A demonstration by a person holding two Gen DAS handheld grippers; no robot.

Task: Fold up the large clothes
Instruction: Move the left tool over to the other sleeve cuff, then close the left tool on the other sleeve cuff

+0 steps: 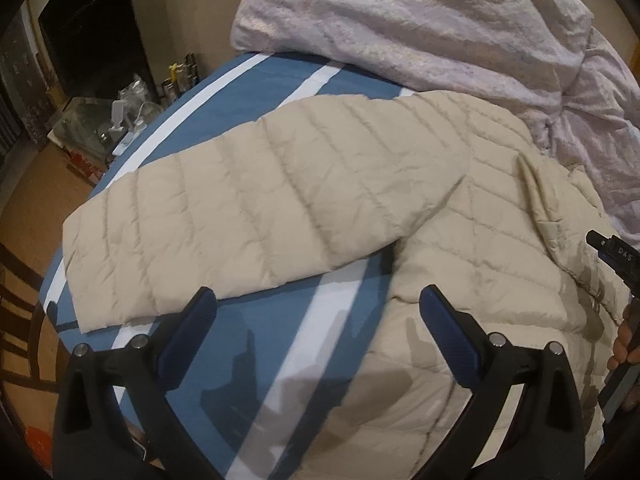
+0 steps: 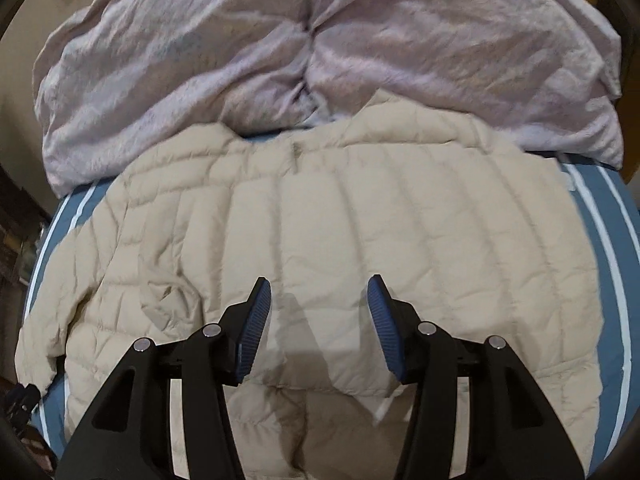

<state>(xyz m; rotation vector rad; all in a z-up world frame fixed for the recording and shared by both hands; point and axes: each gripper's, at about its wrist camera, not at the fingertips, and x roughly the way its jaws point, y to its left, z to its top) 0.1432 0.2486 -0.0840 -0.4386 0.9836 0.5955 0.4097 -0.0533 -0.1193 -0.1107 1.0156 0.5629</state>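
The right gripper (image 2: 319, 312) is standing about half open above the beige quilted jacket (image 2: 320, 240), with nothing between its blue pads (image 2: 256, 332). The left gripper (image 1: 316, 320) is also spread wide and holding nothing, over the sleeve (image 1: 224, 216). The jacket is lying flat on the blue striped bedsheet (image 1: 256, 312), touching a crumpled pink duvet (image 2: 280, 60).

bg | lilac duvet (image 2: 320, 60) rumpled @ far end | blue/white striped sheet (image 1: 256, 76) | clutter (image 1: 120, 120) on floor
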